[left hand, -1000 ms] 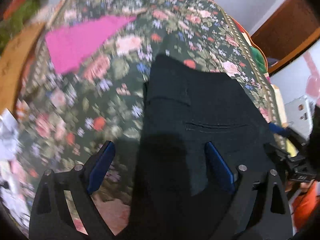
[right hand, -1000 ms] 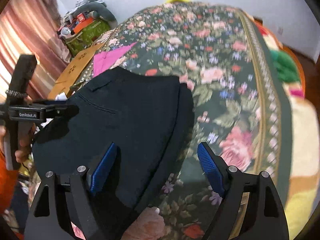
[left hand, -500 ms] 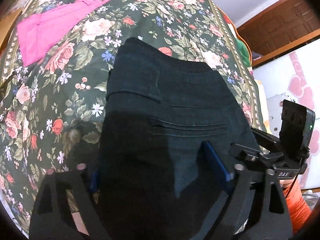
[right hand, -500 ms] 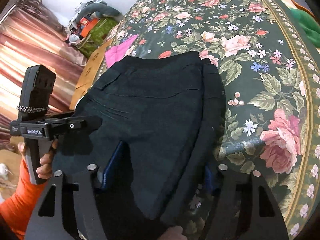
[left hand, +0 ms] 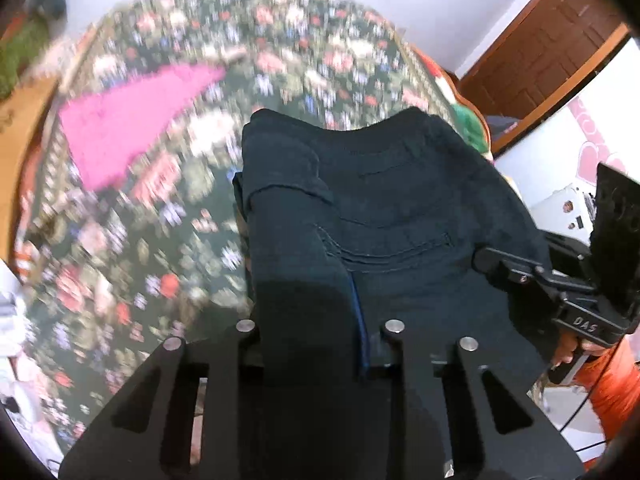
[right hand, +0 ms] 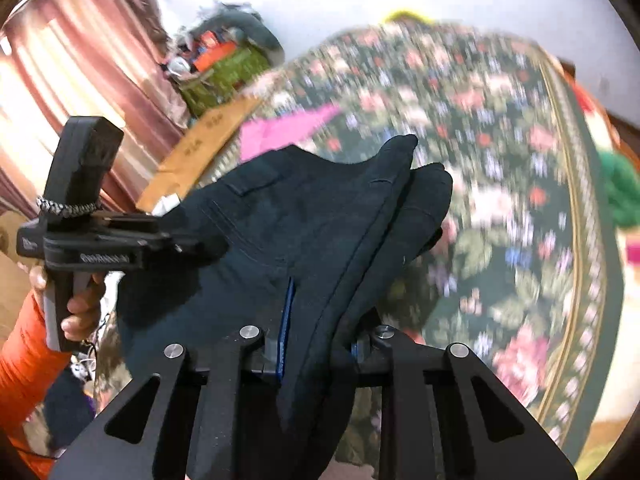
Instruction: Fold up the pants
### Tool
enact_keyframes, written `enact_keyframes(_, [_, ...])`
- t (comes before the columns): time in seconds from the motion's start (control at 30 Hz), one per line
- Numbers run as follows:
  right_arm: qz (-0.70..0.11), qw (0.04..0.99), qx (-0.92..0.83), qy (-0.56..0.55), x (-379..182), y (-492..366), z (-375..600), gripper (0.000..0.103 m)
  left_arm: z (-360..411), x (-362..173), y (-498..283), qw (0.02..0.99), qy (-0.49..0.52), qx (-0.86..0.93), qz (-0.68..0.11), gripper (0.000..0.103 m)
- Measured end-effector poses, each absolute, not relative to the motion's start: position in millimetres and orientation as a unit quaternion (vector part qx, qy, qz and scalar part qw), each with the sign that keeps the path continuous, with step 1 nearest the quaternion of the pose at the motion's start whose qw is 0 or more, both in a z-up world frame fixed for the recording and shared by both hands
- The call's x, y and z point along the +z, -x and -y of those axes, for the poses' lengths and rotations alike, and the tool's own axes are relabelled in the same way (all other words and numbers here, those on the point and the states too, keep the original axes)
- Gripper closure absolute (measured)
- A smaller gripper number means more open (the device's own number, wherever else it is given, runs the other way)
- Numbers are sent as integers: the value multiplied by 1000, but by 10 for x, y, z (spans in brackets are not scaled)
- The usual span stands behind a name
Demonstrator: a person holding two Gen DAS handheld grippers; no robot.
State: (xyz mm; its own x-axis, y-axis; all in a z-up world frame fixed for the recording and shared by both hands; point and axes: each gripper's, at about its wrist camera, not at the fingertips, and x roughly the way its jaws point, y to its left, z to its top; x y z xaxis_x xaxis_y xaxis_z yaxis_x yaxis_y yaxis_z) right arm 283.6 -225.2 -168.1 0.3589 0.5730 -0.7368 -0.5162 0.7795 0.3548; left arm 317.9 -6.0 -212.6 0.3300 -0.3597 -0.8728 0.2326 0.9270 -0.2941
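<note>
- Dark pants (left hand: 380, 208), folded thick, look soft, floppy and fairly heavy, likely sagging between grips
- Left gripper (left hand: 316, 344) and right gripper (right hand: 320, 344) each pinch the near edge; holding all layers seems best

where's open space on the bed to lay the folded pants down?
Both jaws are shut on the dark pants. Free floral bedspread lies right of the pants, out to the gold border by the green bundle. Another patch sits between the pants and the bed's left edge, below the pink garment. Crowded: the far-left corner by that garment.
</note>
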Motion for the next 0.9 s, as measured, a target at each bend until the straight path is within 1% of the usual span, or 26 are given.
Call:
enact_keyframes(0.23, [-399,847,352,-13,-1222,-3127,1949,84,-218,-1486,-3231,874,35,-142,-464,79])
enact_keyframes(0.43, [-358,861,362,-3,-981,-3449,1583,84,-550,-1167,-3507,903,28,-104,-416,79])
enact_keyframes(0.63, [-346,862,369,14,-999,-3902,1181,84,-917,-1195,-3865,909,42,-73,-407,79])
enact_keyframes(0.83, [-355,861,360,55,-1186,-4237,757,84,-1260,-1520,-4324,902,64,-38,-425,80])
enact_keyframes(0.9, [-363,859,356,62,-1324,-4375,636,84,-1336,-1645,-4432,900,66,-30,-429,80])
